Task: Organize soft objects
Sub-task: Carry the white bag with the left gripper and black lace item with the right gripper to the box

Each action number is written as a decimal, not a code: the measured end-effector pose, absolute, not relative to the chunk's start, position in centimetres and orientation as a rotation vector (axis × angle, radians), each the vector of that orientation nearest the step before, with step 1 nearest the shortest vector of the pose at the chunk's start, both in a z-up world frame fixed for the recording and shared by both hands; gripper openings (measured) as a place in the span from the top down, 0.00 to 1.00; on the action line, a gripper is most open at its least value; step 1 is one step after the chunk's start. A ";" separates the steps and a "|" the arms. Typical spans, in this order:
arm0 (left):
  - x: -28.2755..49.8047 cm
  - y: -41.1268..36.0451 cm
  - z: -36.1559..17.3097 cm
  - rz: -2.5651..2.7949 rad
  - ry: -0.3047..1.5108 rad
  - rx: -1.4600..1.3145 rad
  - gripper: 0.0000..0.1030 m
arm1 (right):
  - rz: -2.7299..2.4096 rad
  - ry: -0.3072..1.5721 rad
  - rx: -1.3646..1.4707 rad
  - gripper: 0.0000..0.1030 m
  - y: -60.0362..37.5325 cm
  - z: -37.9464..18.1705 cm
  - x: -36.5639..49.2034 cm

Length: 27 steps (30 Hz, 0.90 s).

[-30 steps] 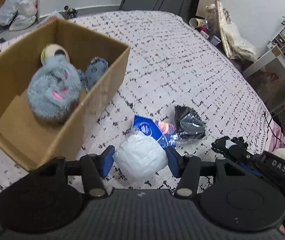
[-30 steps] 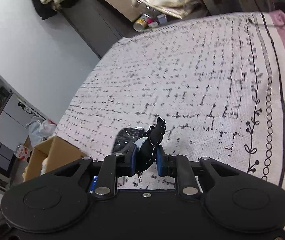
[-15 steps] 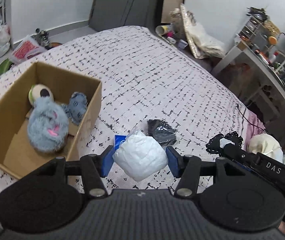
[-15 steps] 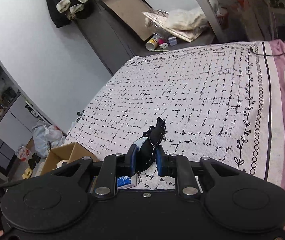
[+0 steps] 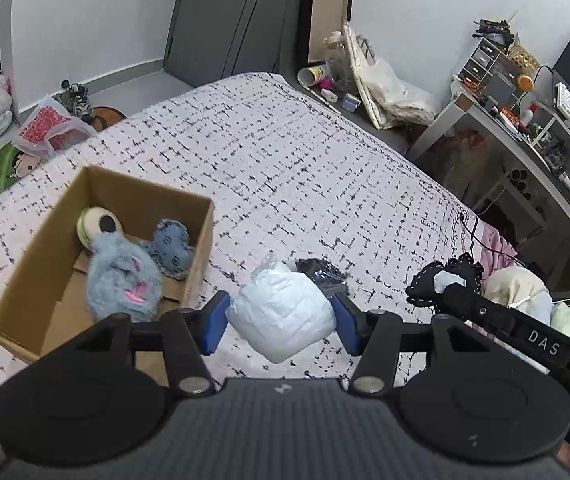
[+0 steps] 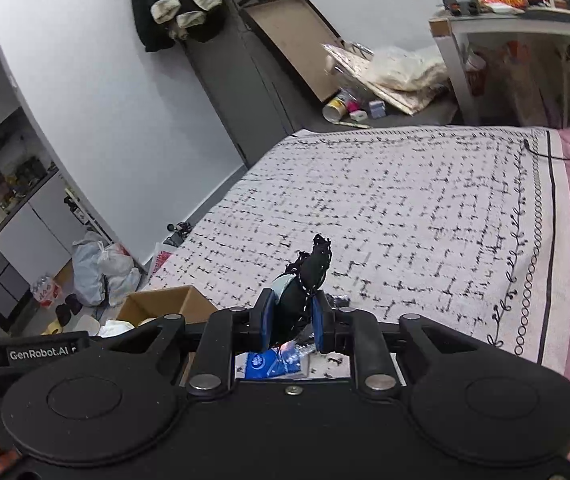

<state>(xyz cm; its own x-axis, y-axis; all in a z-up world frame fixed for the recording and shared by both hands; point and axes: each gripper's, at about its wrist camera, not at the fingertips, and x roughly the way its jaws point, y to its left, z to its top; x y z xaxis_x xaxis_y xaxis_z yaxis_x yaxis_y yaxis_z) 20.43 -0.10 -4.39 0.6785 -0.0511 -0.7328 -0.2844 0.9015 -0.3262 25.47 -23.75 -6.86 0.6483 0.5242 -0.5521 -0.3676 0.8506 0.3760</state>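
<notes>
Over the last second both loads have risen well clear of the bed point(image 5: 305, 168), and the cardboard box point(image 5: 37, 264) has dropped back to the left. The left gripper point(image 5: 281, 322) clamps the white bundle point(image 5: 283, 316) beside the box; the right gripper point(image 6: 290, 322) pinches the black lace piece point(image 6: 305, 280), so I judge boxing comes next.

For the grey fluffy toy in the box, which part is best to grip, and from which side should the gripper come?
Grip the fluffy toy across its round middle, coming straight down from above. The box walls close off its sides, and the blue plush and the ball crowd its far side, so only the top is free. Its fur looks soft, so close well into the body.
</notes>
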 end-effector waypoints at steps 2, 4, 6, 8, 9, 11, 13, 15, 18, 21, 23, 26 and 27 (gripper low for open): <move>20.2 0.6 -3.9 0.137 0.816 -0.436 0.47 | 0.516 0.694 0.232 0.81 -23.4 -6.6 25.3; 20.0 1.2 -3.6 0.138 0.816 -0.437 0.47 | 0.520 0.690 0.225 0.81 -23.0 -6.5 25.1; 19.9 1.8 -3.3 0.135 0.815 -0.436 0.47 | 0.522 0.685 0.217 0.81 -22.6 -6.3 24.9; 19.8 2.4 -2.9 0.131 0.810 -0.428 0.47 | 0.526 0.673 0.210 0.81 -22.1 -6.0 24.7; 19.7 2.7 -2.7 0.131 0.808 -0.425 0.47 | 0.528 0.663 0.207 0.81 -22.0 -5.8 24.5; 19.5 3.2 -2.4 0.131 0.803 -0.419 0.47 | 0.538 0.647 0.202 0.81 -21.5 -5.4 24.1; 19.3 4.0 -2.1 0.132 0.797 -0.415 0.47 | 0.544 0.635 0.203 0.81 -21.0 -5.0 23.9; 19.1 4.9 -1.9 0.133 0.794 -0.417 0.47 | 0.549 0.626 0.196 0.81 -20.6 -4.8 23.7; 18.8 6.1 -1.9 0.138 0.790 -0.417 0.47 | 0.553 0.627 0.189 0.81 -19.7 -4.8 23.5; 18.7 7.4 -2.0 0.147 0.789 -0.413 0.47 | 0.558 0.631 0.181 0.81 -18.8 -4.8 23.4; 18.6 8.3 -2.1 0.159 0.788 -0.414 0.47 | 0.570 0.640 0.179 0.81 -18.0 -4.9 23.4; 18.6 9.5 -2.6 0.167 0.794 -0.423 0.47 | 0.579 0.647 0.162 0.81 -16.9 -4.9 23.2; 18.5 9.9 -2.8 0.168 0.798 -0.427 0.47 | 0.580 0.650 0.156 0.81 -16.6 -5.0 23.1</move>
